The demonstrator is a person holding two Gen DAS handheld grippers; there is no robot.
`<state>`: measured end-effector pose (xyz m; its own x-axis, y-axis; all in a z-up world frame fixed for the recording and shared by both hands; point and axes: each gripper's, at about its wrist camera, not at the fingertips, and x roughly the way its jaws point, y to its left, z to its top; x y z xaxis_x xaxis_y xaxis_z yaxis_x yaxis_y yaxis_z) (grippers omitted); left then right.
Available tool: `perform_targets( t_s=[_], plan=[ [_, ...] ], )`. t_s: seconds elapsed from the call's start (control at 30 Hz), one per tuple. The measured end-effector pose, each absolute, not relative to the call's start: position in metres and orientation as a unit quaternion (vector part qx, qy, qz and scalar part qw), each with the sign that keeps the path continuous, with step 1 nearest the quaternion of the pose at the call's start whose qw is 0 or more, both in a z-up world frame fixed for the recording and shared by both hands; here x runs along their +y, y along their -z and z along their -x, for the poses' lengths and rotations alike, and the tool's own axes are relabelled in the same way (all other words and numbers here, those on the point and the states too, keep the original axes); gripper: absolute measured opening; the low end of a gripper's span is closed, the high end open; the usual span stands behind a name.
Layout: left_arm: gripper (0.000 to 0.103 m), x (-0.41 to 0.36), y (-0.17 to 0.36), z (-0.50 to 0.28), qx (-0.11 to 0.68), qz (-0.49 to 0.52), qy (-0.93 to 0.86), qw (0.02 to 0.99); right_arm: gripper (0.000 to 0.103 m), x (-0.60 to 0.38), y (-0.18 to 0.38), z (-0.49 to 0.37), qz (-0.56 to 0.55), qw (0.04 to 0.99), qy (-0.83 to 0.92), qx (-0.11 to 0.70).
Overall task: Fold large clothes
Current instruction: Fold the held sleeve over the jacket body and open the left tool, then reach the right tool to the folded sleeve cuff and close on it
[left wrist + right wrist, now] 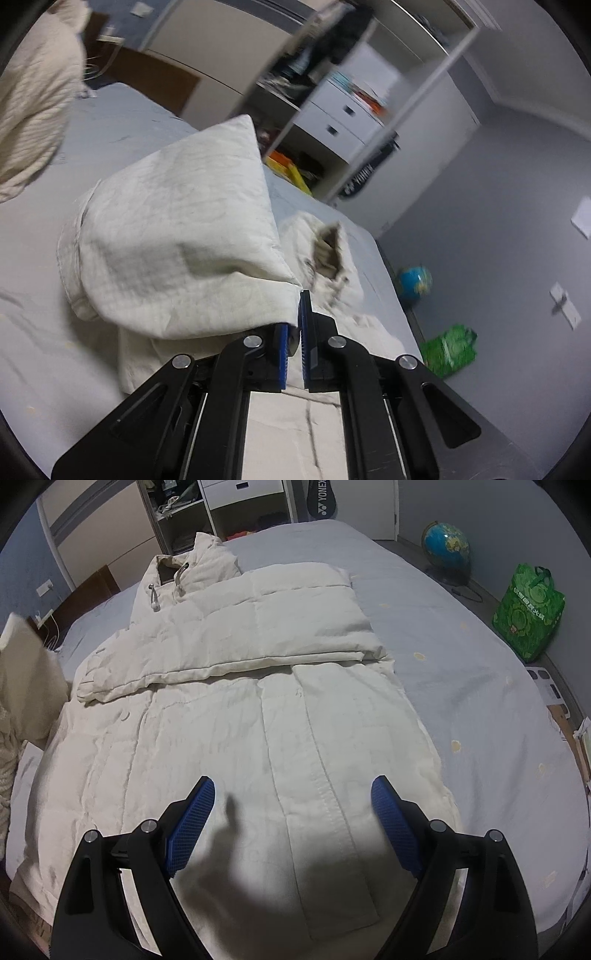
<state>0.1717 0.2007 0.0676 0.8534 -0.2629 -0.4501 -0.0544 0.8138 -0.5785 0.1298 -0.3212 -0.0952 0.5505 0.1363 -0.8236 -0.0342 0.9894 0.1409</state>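
Observation:
A large cream quilted hooded jacket [258,716] lies flat on the bed, one sleeve [236,635] folded across its chest, hood [192,568] at the far end. My right gripper [293,794] is open and empty, hovering above the jacket's lower front. In the left wrist view my left gripper [294,314] is shut on the jacket's other sleeve [177,236], near its cuff, and holds it lifted above the jacket body [347,295]. That raised sleeve shows at the left edge of the right wrist view [26,672].
The jacket rests on a grey-blue bedsheet [461,657]. A globe [445,550] and a green bag [528,613] stand on the floor to the right of the bed. Open wardrobe shelves [221,506] stand beyond the bed's far end.

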Motion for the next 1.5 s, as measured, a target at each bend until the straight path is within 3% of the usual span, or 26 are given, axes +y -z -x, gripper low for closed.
perform_targets(
  t_s=[0.27,0.43,0.5,0.57,0.7,1.1,1.3,1.5],
  plan=[
    [0.006,0.136,-0.034,-0.201,0.314,0.296,0.088,0.898,0.083,-0.327,0.095,-0.130,-0.074,0.878,-0.051,0.471],
    [0.010,0.100,0.008,-0.214,0.383,0.281,0.080,0.876,0.083,-0.331,0.095,-0.129,-0.083,0.878,-0.053,0.469],
    [0.038,0.086,0.024,-0.215,0.407,0.274,0.074,0.868,0.083,-0.331,0.095,-0.129,-0.085,0.877,-0.054,0.470],
    [0.055,0.077,0.033,-0.214,0.417,0.266,0.063,0.867,0.083,-0.332,0.095,-0.129,-0.086,0.877,-0.054,0.470],
    [0.067,0.071,0.052,-0.206,0.435,0.271,0.065,0.856,0.083,-0.332,0.095,-0.130,-0.087,0.877,-0.054,0.469],
    [0.075,0.129,0.039,-0.145,0.416,0.259,0.034,0.871,0.083,-0.327,0.095,-0.130,-0.071,0.876,-0.052,0.474],
    [0.086,0.164,0.016,-0.110,0.382,0.253,-0.016,0.889,0.083,-0.319,0.094,-0.127,-0.049,0.878,-0.045,0.474],
    [0.086,0.177,0.018,-0.078,0.389,0.232,-0.047,0.890,0.083,-0.298,0.089,-0.123,0.008,0.881,-0.052,0.471]
  ],
)
